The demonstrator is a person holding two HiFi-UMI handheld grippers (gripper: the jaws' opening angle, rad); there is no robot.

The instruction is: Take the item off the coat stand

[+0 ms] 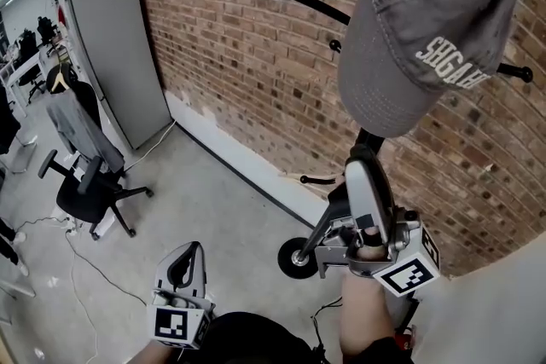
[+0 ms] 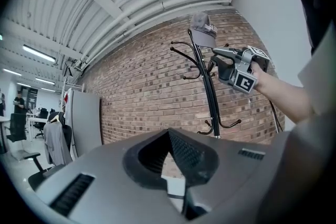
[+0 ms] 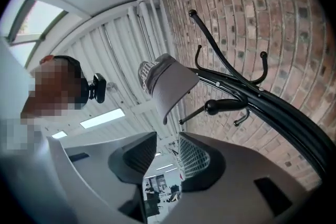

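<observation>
A grey denim cap [image 1: 435, 21] hangs on top of the black coat stand [image 1: 307, 0], its brim pointing down. My right gripper [image 1: 363, 156] points up just under the brim, a short way below it. In the right gripper view the cap [image 3: 168, 84] sits above the jaws of the right gripper [image 3: 167, 136], which stand open with nothing between them. My left gripper [image 1: 193, 250] is held low at the left, away from the stand, with its jaws shut and empty. The left gripper view shows the cap [image 2: 202, 29], the stand's pole [image 2: 210, 97] and the right gripper [image 2: 223, 60] beside it.
The stand is next to a brick wall [image 1: 239, 38], its round base [image 1: 299, 256] on the concrete floor. A grey panel [image 1: 119, 64] leans on the wall at the left. An office chair with a grey jacket [image 1: 85, 175] and cables [image 1: 77, 251] stand on the floor further left.
</observation>
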